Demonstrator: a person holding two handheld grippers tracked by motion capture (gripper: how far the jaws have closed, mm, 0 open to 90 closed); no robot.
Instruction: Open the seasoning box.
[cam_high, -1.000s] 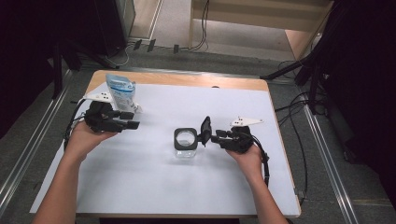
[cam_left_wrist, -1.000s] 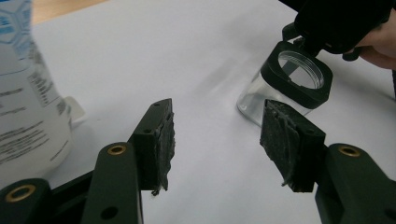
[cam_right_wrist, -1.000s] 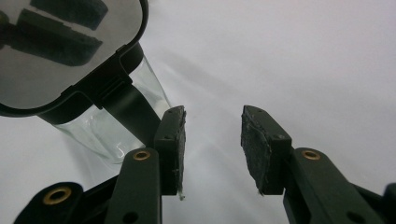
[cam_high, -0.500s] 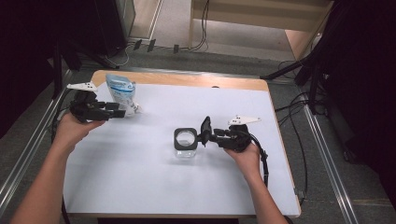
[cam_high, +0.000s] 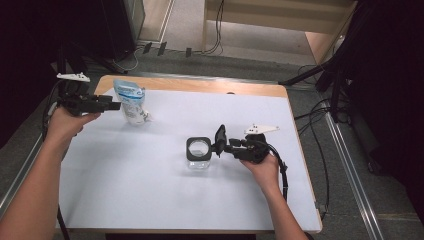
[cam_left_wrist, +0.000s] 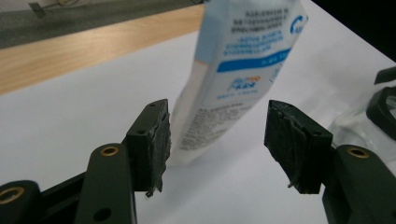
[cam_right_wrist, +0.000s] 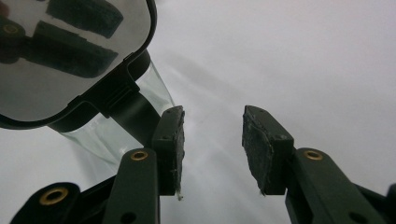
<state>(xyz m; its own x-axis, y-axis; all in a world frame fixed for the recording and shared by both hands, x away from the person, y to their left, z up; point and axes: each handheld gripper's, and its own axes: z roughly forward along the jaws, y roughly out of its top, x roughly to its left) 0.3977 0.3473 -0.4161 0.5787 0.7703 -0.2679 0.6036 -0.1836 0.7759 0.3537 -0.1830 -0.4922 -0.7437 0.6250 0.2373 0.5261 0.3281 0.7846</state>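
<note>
Pouch (cam_left_wrist: 243, 70) print faces the spread left gripper (cam_left_wrist: 217, 144); right gripper (cam_right_wrist: 212, 149) gapes beside jar (cam_right_wrist: 116, 130).

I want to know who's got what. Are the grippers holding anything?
No. The left gripper is open around the pouch, pads apart from it. The right gripper is open beside the jar.
</note>
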